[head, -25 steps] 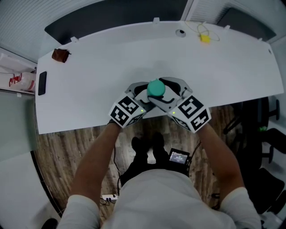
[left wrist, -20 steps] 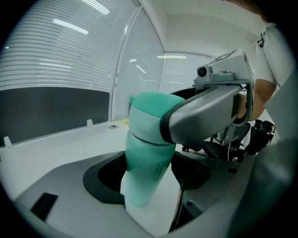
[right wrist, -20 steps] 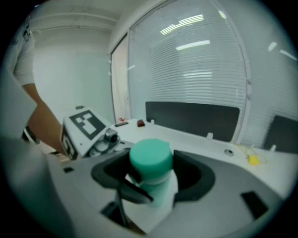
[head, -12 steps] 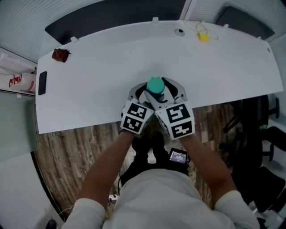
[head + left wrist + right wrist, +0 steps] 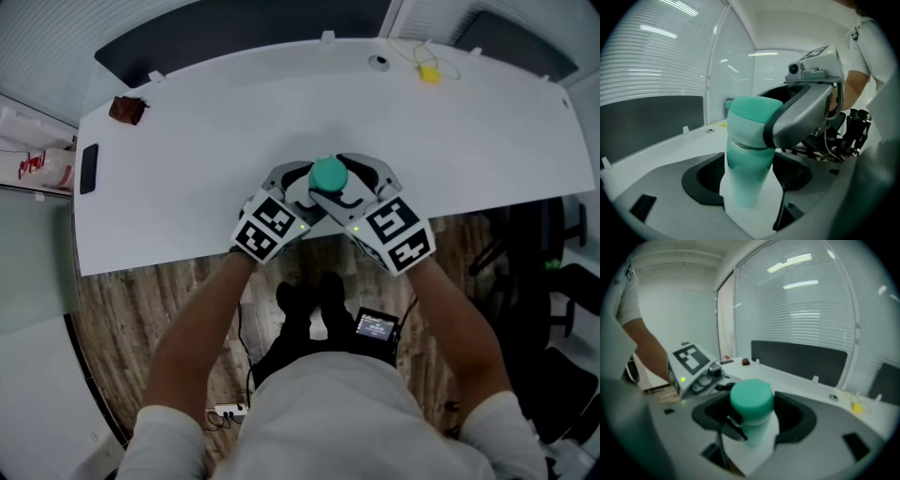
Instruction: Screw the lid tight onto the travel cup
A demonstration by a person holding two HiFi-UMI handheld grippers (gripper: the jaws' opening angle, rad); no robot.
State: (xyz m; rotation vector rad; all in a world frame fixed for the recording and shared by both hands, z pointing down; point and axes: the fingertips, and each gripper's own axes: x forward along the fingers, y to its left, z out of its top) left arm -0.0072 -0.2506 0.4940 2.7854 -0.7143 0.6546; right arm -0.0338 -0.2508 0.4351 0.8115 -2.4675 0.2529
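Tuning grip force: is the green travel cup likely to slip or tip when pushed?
The travel cup looks hard and glossy, so probably stiff but slippery. Tall, narrowing toward its base, it may tip if pushed near the lid.

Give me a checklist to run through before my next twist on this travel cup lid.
1. Body held: ok, the left gripper is shut on the travel cup below the lid.
2. Lid gripped: ok, the right gripper is shut around it.
3. Lid level: ok, it looks square on the cup.
4. Lid fully seated: cannot tell; a thin ring shows beneath it.
5. Base on the table: cannot tell, the grippers hide it.
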